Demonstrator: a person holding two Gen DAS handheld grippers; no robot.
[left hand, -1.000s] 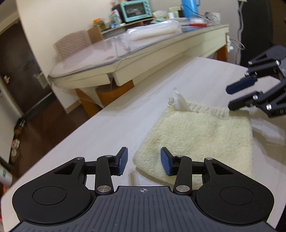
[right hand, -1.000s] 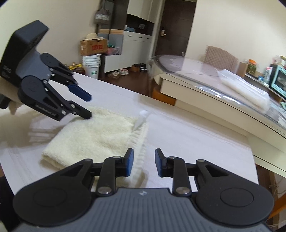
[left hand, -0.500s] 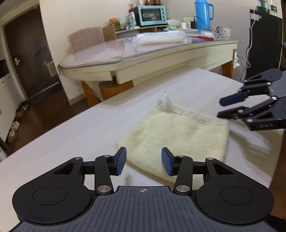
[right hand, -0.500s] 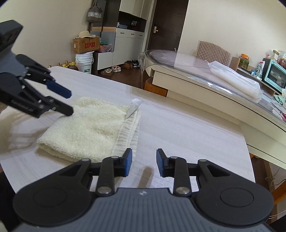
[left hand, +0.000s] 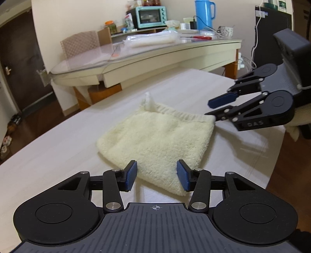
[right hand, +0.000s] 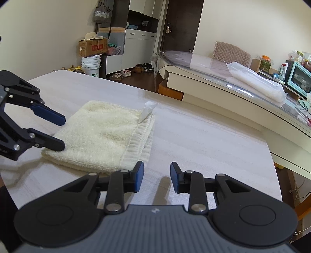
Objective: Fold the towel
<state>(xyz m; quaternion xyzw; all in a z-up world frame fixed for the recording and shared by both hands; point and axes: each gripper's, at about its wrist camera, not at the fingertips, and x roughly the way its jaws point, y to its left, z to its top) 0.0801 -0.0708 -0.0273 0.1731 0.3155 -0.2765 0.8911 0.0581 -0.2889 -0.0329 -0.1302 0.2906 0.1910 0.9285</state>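
We are widening our empty left gripper (left hand: 157, 173) over the towel (left hand: 158, 140), which it has neared on the tabletop (left hand: 58, 144); our right gripper (right hand: 157, 176) is hanging released beside its hem, suggesting another fold.

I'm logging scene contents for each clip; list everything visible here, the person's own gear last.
towel: one, cream, folded on the near table
tag: one, white, at the towel's far corner
near table: one, pale wood grain
glass-topped table: one, cream, behind
toaster oven: one, teal, on a far shelf
thermos jug: one, blue, far right
bucket: one, white, on the floor
left gripper: black, blue pads, jaws opening around the towel's near edge
right gripper: black, blue pads, open, nothing between
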